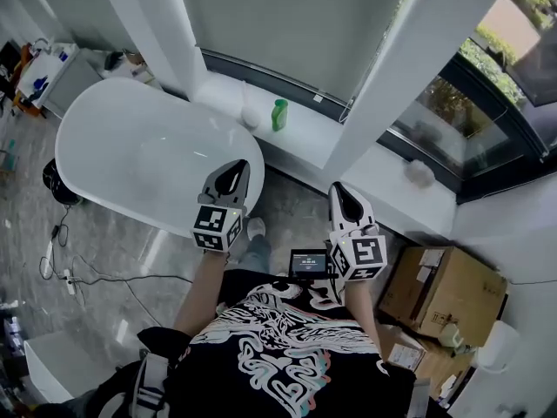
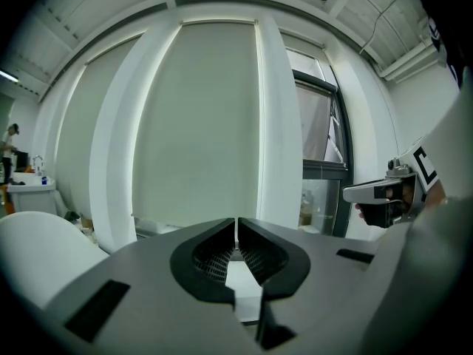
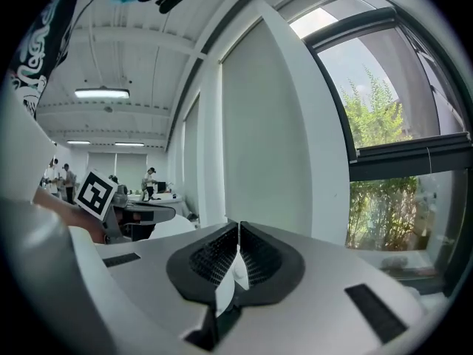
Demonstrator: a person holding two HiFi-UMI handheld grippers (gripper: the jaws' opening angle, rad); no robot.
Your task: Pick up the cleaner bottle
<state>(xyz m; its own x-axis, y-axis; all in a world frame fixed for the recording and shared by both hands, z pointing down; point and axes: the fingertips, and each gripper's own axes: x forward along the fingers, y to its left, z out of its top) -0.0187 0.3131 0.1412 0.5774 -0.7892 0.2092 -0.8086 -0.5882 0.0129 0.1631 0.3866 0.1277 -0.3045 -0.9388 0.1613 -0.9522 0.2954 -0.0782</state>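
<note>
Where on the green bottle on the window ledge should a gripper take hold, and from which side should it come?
Grip the green bottle across its body at mid-height. It stands upright on the window ledge, with the blind behind it and a white object close beside it, so a level approach from the room side looks best. The left gripper is shut and must open first.

white window ledge [image 1: 306, 134] — green cleaner bottle [image 1: 279, 114] standing upright on it.

Right gripper [image 3: 238, 229] closed and empty, window [image 3: 392, 124] beyond, left gripper [image 3: 97, 194] alongside
</note>
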